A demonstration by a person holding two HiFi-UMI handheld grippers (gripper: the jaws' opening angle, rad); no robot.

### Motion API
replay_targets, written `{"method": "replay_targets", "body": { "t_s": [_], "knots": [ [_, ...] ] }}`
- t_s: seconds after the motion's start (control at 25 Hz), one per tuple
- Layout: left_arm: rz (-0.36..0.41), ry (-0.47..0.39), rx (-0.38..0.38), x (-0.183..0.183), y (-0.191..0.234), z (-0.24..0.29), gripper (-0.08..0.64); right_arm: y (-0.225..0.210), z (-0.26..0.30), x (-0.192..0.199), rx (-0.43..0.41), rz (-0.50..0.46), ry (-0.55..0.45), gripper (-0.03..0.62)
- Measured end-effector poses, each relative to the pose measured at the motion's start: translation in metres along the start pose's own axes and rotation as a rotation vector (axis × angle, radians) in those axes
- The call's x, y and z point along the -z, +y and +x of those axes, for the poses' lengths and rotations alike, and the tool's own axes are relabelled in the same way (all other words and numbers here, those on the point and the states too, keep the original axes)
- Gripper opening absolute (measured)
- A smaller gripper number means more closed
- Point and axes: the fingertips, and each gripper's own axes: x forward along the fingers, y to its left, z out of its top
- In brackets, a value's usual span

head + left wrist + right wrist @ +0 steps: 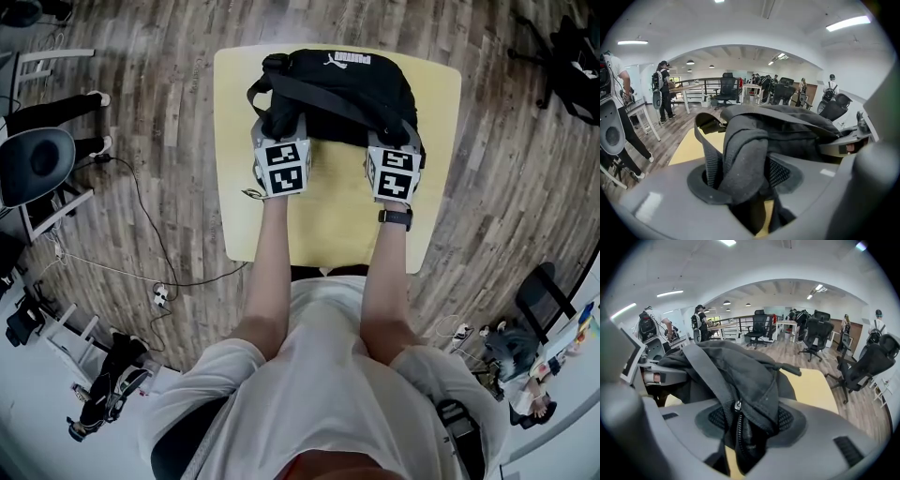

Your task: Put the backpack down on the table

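A black backpack (347,89) lies on the far half of the yellow table (328,230), its bottom resting on the tabletop. My left gripper (281,127) grips its near left corner: in the left gripper view a padded shoulder strap (740,150) is bunched between the pads of the left gripper (745,183). My right gripper (394,139) is at the near right corner. In the right gripper view a fold of the backpack (740,366) with a zipper (737,405) fills the gap of the right gripper (750,427). The fabric touches both pads on each side.
The table's near half is bare yellow wood. Around it on the plank floor are an office chair (37,164) at left, a cable (150,234), and a dark chair (572,56) at top right. Standing people (663,89) and more chairs (813,333) fill the room behind.
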Motion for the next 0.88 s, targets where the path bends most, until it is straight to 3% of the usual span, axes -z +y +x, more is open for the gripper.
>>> {"method": "replay_targets", "body": {
  "t_s": [0.16,0.4,0.64,0.88],
  "knots": [
    [-0.026,0.023,0.044,0.006,0.001,0.002,0.247,-0.001,-0.002,0.003,-0.018,-0.005,0.023,0.191],
    [-0.042,0.072,0.104,0.014,0.004,-0.007,0.341,-0.009,-0.011,-0.005,-0.016,0.002,-0.021,0.282],
    [-0.092,0.048,0.087,0.023,0.014,-0.036,0.368,-0.016,-0.04,0.001,-0.008,0.07,-0.089,0.308],
    [-0.093,-0.001,0.097,0.015,0.006,-0.062,0.373,-0.015,-0.07,0.001,-0.004,0.039,-0.115,0.313]
  ]
}}
